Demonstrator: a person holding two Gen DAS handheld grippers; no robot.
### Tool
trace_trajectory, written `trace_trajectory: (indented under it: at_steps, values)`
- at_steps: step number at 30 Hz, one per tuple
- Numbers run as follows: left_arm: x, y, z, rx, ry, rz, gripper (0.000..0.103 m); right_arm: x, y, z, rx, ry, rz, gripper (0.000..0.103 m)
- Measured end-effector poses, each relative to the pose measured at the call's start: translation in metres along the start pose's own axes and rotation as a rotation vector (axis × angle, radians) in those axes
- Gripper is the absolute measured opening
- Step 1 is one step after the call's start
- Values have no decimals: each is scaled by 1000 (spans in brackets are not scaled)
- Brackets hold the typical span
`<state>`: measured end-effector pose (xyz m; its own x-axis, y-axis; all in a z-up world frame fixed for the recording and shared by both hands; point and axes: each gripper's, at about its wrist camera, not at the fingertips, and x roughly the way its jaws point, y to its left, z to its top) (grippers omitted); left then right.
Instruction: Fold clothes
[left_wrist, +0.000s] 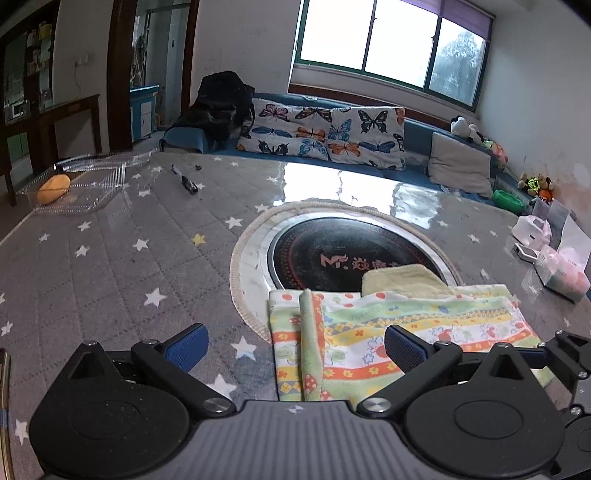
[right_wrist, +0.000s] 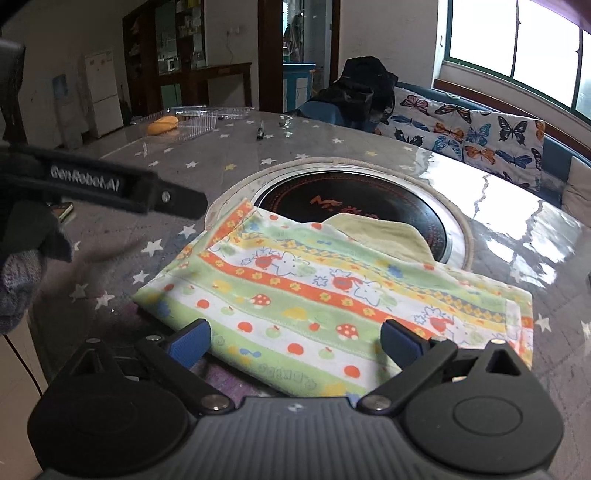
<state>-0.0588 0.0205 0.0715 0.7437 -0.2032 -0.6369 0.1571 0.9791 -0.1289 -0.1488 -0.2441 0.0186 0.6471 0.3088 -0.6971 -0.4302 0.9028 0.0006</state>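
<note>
Nearest, the left gripper is seen with its blue pads spread wide and nothing held between them; the left pad hangs over the star-printed cover of the counter, the right pad over the patterned cloth. Likewise, the right gripper is held with its jaws fully apart, and the near edge of the patterned cloth lies below and between the pads without being clamped. The cloth is laid folded and flat on the counter, its far edge reaching over the rim of the round cooktop set into the counter's middle. A pale yellow-green towel is tucked just behind the patterned cloth, resting on the black cooktop glass. At the left of the right wrist view, a black strap and a gloved hand are visible. Farther across the counter, a pen and a clear plastic tray holding a yellow fruit are placed. Beyond the counter, a bench with butterfly-print cushions is set under the window.
</note>
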Motion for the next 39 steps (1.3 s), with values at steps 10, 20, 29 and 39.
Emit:
trace_trajectory:
  at_steps: [10, 20, 29, 39]
  values:
    - [2, -10, -17, 18, 56, 16, 103, -6, -3, -13, 22, 3, 0, 103]
    - [3, -8, -20, 6, 78, 44, 103, -8, 3, -14, -18, 17, -36, 102]
    - [-3, 9, -19, -47, 66, 45, 103, -8, 29, -6, -144, 32, -7, 93]
    - [-9, 41, -14, -173, 47, 32, 102, 7, 76, 4, -347, 68, 68, 63]
